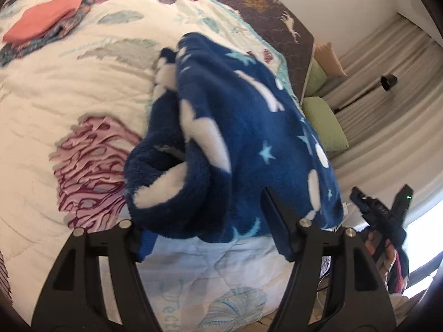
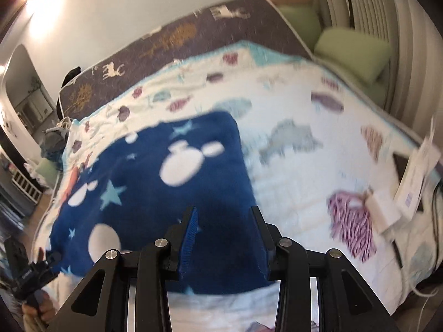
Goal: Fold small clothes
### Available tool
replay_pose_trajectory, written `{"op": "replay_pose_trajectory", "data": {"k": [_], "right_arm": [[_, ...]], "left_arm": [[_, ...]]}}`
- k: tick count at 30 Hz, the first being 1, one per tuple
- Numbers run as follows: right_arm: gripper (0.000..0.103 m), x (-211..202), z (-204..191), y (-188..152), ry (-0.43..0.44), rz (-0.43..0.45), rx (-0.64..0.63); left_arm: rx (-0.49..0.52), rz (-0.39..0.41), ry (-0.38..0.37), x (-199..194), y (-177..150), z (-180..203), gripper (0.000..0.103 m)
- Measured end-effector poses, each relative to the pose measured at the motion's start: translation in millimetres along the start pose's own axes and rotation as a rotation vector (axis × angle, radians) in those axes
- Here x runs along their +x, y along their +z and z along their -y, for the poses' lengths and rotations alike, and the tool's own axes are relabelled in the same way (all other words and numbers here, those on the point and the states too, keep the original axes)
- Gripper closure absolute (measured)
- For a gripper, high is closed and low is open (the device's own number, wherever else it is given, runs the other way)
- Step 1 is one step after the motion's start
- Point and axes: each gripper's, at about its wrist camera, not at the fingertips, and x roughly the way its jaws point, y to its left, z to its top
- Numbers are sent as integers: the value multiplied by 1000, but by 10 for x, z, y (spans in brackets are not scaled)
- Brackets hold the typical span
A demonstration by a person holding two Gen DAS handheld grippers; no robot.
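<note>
The fleece (image 1: 238,127), dark blue with white shapes and pale stars, lies on the bed (image 1: 69,88), bunched into a thick roll on one side and flatter on the other. It looks soft, plush and light, with no stiffness, so it will likely sag and slump wherever it is unsupported; the nap should give good friction. The left tool (image 1: 210,221) stands wide apart with the fleece just ahead of it and nothing pinched. The right tool (image 2: 224,238) is partly apart over the flat corner, its pads not pressing on it. The best hold is probably at a hem or corner, where the layers are thin, rather than the bulky roll. A folded pink garment (image 1: 41,19) sits well apart.
</note>
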Motion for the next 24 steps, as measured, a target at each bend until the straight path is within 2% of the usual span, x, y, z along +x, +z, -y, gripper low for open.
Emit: {"op": "replay_pose_trajectory", "data": {"k": [1, 4, 7, 9, 10, 11, 12, 13, 14, 17, 19, 21, 24], "right_arm": [[64, 6, -82, 49, 22, 13, -15], [64, 112, -430, 201, 166, -2, -88], [67, 286, -864, 231, 266, -44, -185], [82, 498, -1167, 127, 366, -128, -248], [85, 613, -1290, 30, 383, -192, -269], [87, 845, -1405, -121, 364, -296, -293], [87, 1009, -1456, -239, 333, -357, -313], [88, 1161, -1477, -358, 300, -371, -335], [89, 1174, -1466, -399, 309, -320, -343], [88, 1063, -1424, -274, 348, -331, -329], [87, 944, -1402, -114, 366, -307, -322], [86, 844, -1420, 111, 334, -230, -332], [86, 965, -1475, 421, 335, -201, -299]], "left_arm": [[-24, 0, -5, 15, 0, -40, 34], [-94, 16, 0, 19, 18, -163, 34], [-109, 50, -14, -41, 31, -186, 34], [-109, 72, -26, -84, 36, -186, 34], [-109, 78, -29, -91, 37, -183, 34], [-114, 84, -31, -91, 61, -194, 34], [-121, 86, -34, -80, 77, -219, 34], [-129, 83, -38, -59, 109, -243, 34], [-140, 80, -41, -32, 137, -265, 34], [-159, 73, -60, 39, 217, -307, 34], [-158, 74, -71, 66, 264, -303, 34], [-156, 76, -77, 86, 291, -293, 34], [-165, 77, -87, 112, 309, -298, 34]]}}
